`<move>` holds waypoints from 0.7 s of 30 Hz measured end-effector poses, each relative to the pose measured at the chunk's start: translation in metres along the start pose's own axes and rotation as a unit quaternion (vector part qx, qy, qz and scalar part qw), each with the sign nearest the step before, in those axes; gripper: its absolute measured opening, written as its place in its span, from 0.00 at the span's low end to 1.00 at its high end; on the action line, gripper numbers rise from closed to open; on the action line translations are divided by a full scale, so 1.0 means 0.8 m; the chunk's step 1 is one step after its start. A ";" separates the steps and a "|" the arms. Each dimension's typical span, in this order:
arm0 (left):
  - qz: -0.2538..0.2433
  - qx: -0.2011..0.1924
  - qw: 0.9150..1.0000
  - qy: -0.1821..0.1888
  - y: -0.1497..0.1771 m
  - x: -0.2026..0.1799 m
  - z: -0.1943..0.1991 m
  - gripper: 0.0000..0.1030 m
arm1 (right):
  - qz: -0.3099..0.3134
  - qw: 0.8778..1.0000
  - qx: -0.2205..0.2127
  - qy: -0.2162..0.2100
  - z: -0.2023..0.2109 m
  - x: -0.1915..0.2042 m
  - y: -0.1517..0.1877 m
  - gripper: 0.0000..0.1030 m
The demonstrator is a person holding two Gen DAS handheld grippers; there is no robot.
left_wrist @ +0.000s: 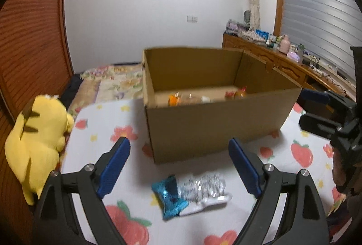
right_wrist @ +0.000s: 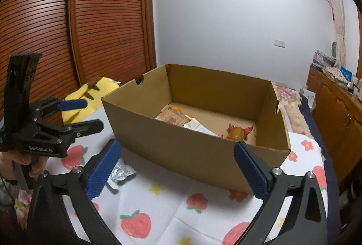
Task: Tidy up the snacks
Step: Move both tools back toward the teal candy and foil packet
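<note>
An open cardboard box (left_wrist: 210,127) stands on the strawberry-print bed; it also shows in the right wrist view (right_wrist: 192,154). Inside lie several snack packets (right_wrist: 174,117) and an orange-red wrapped snack (right_wrist: 237,133). A teal and silver snack packet (left_wrist: 190,193) lies on the bed in front of the box, between the open fingers of my left gripper (left_wrist: 181,168); its silver end shows in the right wrist view (right_wrist: 121,174). My right gripper (right_wrist: 178,170) is open and empty, just before the box's near wall. The left gripper also shows at the left of the right wrist view (right_wrist: 88,116).
A yellow plush toy (left_wrist: 36,138) lies at the bed's left edge, by the wooden slatted wardrobe (right_wrist: 67,30). A wooden cabinet (left_wrist: 282,61) with small items on top runs along the right. The right gripper (left_wrist: 316,109) shows at the right of the left wrist view.
</note>
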State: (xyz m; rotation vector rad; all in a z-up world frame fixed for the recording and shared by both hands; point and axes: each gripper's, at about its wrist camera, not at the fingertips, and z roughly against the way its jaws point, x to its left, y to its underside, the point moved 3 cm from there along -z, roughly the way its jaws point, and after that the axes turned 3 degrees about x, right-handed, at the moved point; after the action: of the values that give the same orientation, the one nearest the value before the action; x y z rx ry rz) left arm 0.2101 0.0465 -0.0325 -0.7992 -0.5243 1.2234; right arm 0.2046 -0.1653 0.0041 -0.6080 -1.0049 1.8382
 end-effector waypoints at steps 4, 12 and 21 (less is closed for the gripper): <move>0.003 0.026 1.000 -0.003 0.024 0.005 -0.007 0.86 | 0.003 1.000 0.008 -0.013 0.000 0.005 0.008 0.99; 0.007 0.060 0.998 -0.022 0.049 0.013 -0.023 0.86 | 0.006 0.999 0.016 -0.028 -0.002 0.020 0.029 0.99; 0.020 0.093 0.995 -0.020 0.062 0.019 -0.046 0.86 | 0.020 0.998 0.034 -0.039 -0.011 0.041 0.050 0.99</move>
State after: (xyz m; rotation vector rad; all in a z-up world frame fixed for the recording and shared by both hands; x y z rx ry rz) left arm 0.2108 0.0584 -0.0945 -0.6303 -0.4209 1.3065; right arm 0.1765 -0.1424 -0.0340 -0.5221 -0.9831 1.9356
